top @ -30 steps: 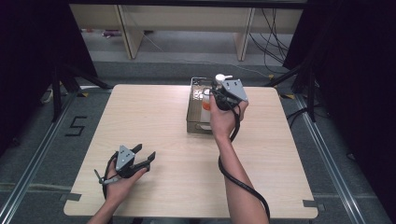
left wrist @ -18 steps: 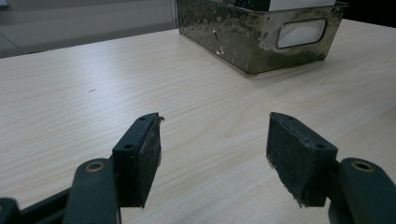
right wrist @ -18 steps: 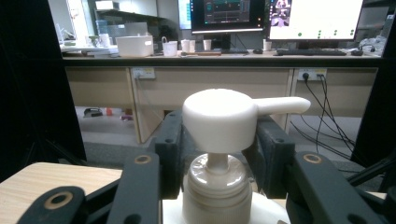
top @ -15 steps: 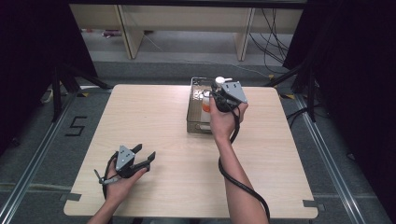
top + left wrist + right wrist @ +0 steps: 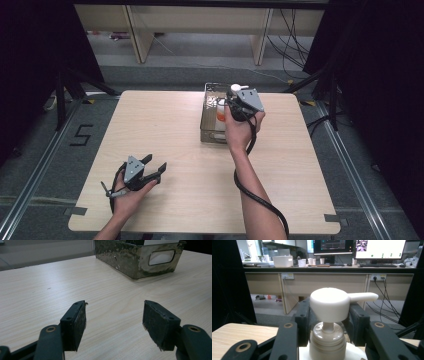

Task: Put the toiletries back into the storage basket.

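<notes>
A white pump bottle (image 5: 329,315) with a beige collar stands between the jaws of my right gripper (image 5: 329,312), which is shut on its neck. In the high view, that right gripper (image 5: 233,98) holds the pump bottle (image 5: 235,88) upright over the metal bin (image 5: 206,117) at the table's far middle; an orange patch shows on the bottle's body. My left gripper (image 5: 156,163) lies low at the near left of the table, open. Between its pads (image 5: 77,322) is only bare wood, and the metal bin (image 5: 125,257) stands ahead of it.
The light wooden table (image 5: 165,125) has open room across its left and near parts. Something white (image 5: 161,257) shows through the bin's handle slot. Beyond the table's far edge are wooden shelf legs and cables on the floor. A black cable trails from the right gripper along the forearm.
</notes>
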{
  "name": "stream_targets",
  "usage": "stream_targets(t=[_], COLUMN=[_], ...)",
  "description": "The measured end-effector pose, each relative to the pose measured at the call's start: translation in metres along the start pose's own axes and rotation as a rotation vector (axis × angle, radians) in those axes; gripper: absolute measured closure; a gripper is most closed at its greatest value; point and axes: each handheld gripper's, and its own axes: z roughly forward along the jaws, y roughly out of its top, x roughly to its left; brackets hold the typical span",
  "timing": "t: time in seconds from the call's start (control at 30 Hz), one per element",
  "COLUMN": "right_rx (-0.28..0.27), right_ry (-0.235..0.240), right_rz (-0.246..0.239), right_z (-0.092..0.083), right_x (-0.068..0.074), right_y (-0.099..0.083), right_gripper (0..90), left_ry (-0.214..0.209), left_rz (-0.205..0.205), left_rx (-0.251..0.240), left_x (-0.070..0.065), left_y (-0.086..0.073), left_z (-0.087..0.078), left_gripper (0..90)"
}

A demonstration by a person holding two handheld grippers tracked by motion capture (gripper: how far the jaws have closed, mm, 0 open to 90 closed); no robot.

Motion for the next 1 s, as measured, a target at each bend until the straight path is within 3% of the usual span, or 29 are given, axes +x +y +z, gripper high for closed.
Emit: stream_targets(t=[0.07,0.2,0.37,0.53,0.67,0.77,1.0], right_rx=[-0.005,-0.004,0.005,0.021,0.027,0.037,0.059], right_ry=[0.007,0.018,0.024,0.034,0.031,0.032,0.067], right_rz=[-0.023,-0.017,-0.067,-0.059,-0.078,-0.062,-0.066], right_z=[0.001,0.002,0.004,0.005,0.004,0.002,-0.004], right_x=[-0.001,0.0,0.005,0.006,0.005,0.004,-0.003], right_y=[0.0,-0.001,-0.001,0.001,0.002,0.002,0.007], right_gripper=[60.2,60.1,58.6,55.9,50.5,46.9,34.4], left_ry=[0.0,0.0,-0.001,-0.001,-0.002,-0.001,0.001], left_rz=[0.0,0.002,0.002,0.001,0.004,0.003,-0.002], left_rx=[0.0,0.0,0.001,0.002,0.003,0.003,0.003], left_x=[0.0,0.0,-0.001,-0.001,-0.001,-0.001,-0.001], left_y=[0.0,0.0,0.0,0.0,0.0,0.0,0.0], left_z=[0.0,0.0,0.0,0.0,0.0,0.0,0.0], left_gripper=[35.0,35.0,35.0,35.0,35.0,35.0,35.0])
